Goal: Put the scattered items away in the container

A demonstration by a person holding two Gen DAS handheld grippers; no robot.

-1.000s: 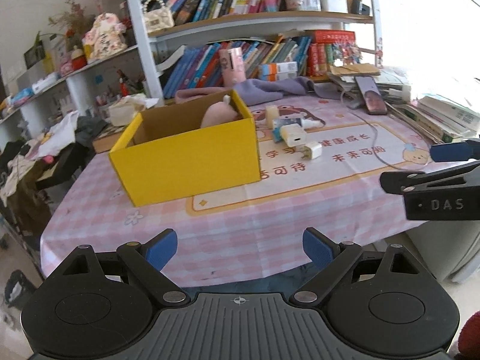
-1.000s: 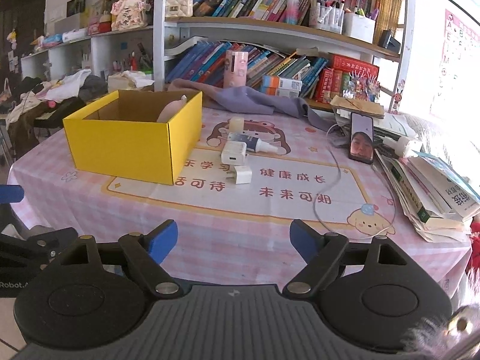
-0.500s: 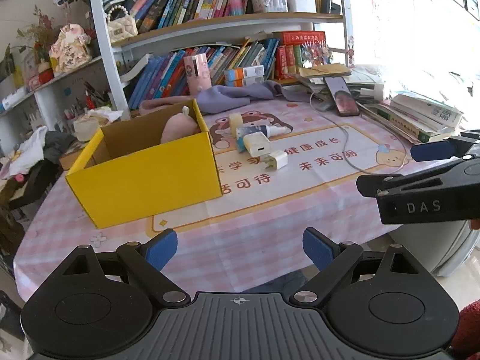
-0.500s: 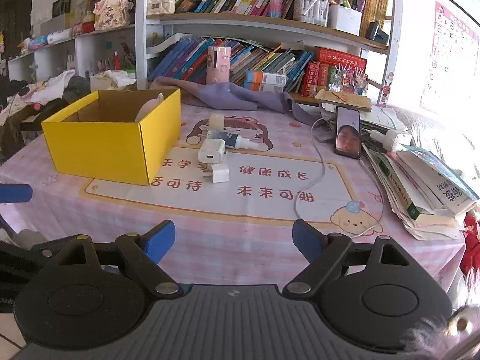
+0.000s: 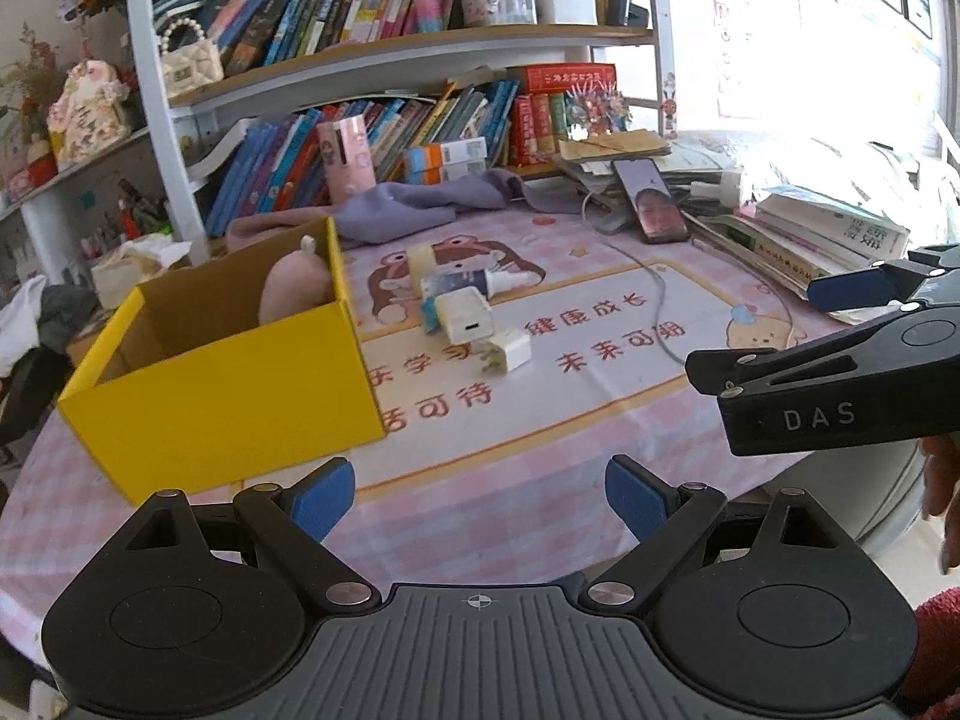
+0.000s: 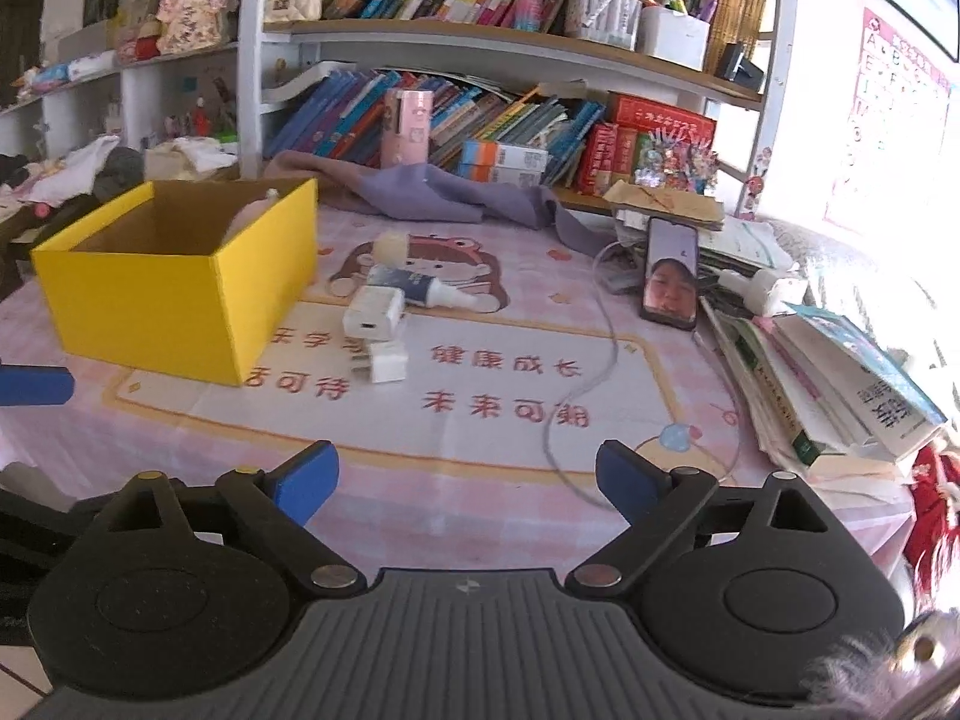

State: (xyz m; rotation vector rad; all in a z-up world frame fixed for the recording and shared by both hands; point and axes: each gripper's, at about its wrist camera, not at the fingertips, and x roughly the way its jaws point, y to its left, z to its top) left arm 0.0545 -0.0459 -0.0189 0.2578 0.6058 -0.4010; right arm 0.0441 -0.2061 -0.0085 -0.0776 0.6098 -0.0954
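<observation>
Both views are brought nearer the table than 1 second ago; the left gripper (image 5: 479,495) and right gripper (image 6: 467,479) are held wide open and empty, approaching 2 white chargers (image 6: 376,333) beside the yellow box (image 6: 174,282)

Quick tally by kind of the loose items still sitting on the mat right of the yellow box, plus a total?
White charger plugs: 2, a larger one and a smaller one
Spray bottle with blue label: 1
Small pale cream jar: 1
Total: 4 loose beside the yellow box
</observation>
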